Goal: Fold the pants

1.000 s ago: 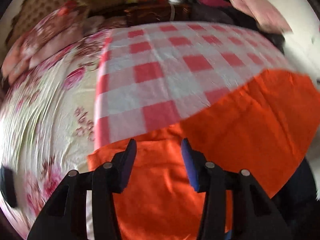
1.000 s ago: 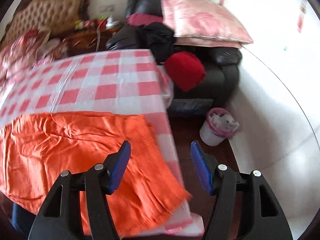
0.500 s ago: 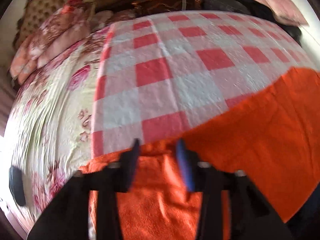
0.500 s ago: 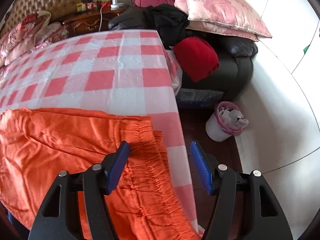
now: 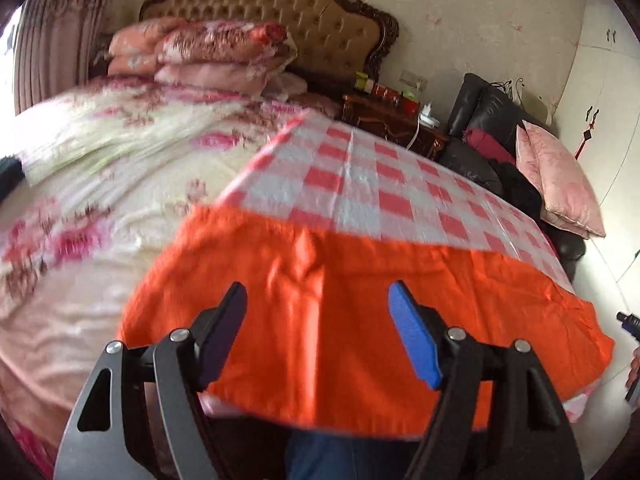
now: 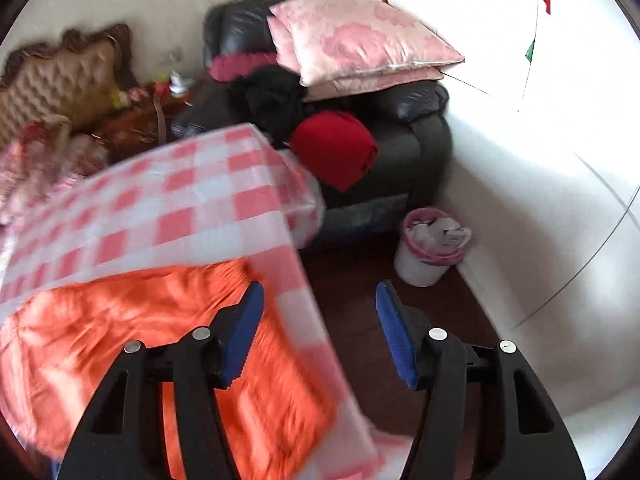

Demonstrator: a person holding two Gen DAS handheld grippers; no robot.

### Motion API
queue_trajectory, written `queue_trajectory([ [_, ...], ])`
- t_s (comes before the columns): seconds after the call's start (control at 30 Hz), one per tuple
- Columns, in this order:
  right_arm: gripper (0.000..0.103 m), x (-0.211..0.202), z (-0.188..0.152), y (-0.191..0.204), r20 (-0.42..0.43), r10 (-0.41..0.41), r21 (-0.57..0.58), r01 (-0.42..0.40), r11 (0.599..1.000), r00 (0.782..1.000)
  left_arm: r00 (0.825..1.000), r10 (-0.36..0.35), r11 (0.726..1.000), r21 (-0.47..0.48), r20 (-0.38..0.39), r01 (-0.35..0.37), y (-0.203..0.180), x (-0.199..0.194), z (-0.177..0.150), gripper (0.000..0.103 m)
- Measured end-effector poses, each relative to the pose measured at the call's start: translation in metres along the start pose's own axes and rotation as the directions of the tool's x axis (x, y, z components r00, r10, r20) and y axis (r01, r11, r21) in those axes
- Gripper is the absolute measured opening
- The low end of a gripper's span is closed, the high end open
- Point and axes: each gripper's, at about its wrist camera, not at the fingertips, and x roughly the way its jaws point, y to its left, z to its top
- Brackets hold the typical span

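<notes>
Orange pants (image 5: 340, 300) lie spread flat along the near edge of the bed, on a red-and-white checked cloth (image 5: 380, 192). My left gripper (image 5: 318, 332) is open and empty, raised above the pants' left part. In the right wrist view the pants (image 6: 120, 328) lie at the lower left, with their gathered end near the bed's right edge. My right gripper (image 6: 318, 332) is open and empty, above that edge, its left finger over the pants' end and its right finger over the floor.
A floral bedspread (image 5: 100, 200) and stacked pillows (image 5: 200, 56) lie at the left by the headboard. A black armchair (image 6: 400, 140) with pink cushions (image 6: 352, 40) and red cloth stands right of the bed. A small lined bin (image 6: 430, 246) stands on the dark floor.
Both grippers have lifted and drawn back from the pants. The left jaws, narrower half a second ago, have opened wide. The right gripper has shifted right, off the waistband end.
</notes>
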Motion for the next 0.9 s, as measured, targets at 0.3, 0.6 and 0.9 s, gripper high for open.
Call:
queue_trajectory([
  [0.3,0.058,0.008,-0.052,-0.035,-0.13,0.178,0.251,-0.142,0.958,0.975,0.935,-0.32,0.911,-0.323,-0.156,0.258,0.018,-0.004,-0.036,0.063],
  [0.6,0.015,0.031,-0.033,-0.011,-0.143,0.115,0.131,-0.096,0.987,0.983,0.948,-0.274,0.879,-0.443,-0.164,0.177,0.05,-0.005,-0.043,0.049],
  [0.9,0.064,-0.043,-0.068,0.022,-0.005,-0.168,0.046,0.168,0.985,0.986,0.981,-0.008,0.999,-0.045,-0.193,-0.001,-0.034,-0.007,-0.029,0.051],
])
